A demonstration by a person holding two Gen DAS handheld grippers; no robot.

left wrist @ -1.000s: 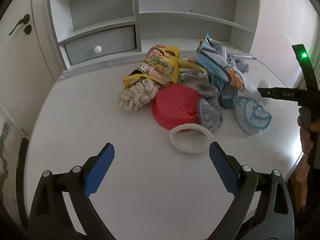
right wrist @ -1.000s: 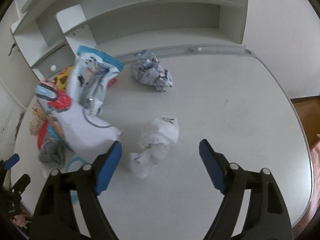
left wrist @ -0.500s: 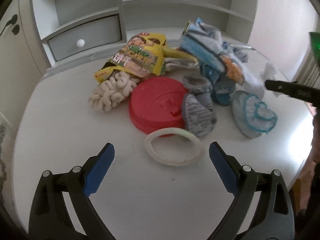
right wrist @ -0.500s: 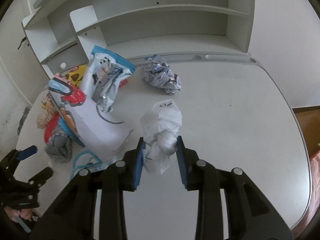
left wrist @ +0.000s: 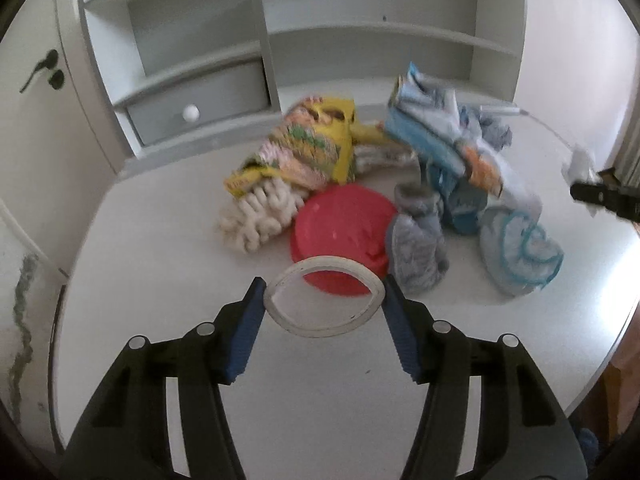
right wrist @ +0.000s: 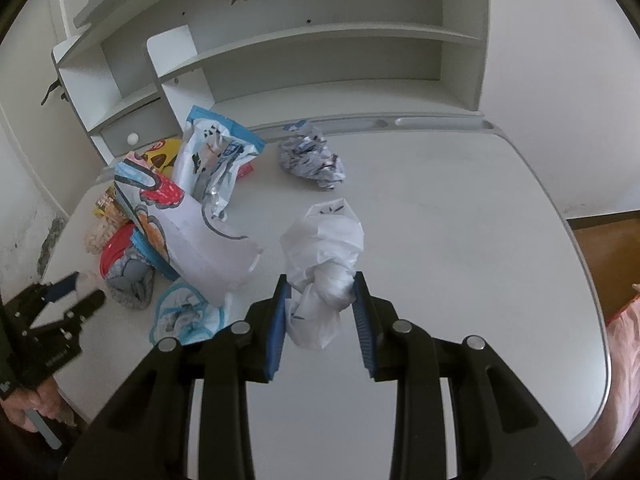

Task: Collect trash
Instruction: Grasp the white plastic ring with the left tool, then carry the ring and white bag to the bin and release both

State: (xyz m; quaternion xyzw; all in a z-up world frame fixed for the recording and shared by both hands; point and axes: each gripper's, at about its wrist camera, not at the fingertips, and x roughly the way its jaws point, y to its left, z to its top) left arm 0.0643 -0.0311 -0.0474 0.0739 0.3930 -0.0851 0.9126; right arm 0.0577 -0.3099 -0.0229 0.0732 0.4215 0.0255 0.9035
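right hand-held gripper [right wrist: 320,304] clamping crumpled white bag [right wrist: 324,264]

one white ring [left wrist: 324,298], one red lid [left wrist: 340,236], two grey socks [left wrist: 416,256], one yellow snack bag [left wrist: 316,148], one blue snack bag [right wrist: 216,148], one crumpled white plastic bag [right wrist: 324,264], one crumpled paper ball [right wrist: 312,158], one knobbed drawer [left wrist: 200,106], two claws.
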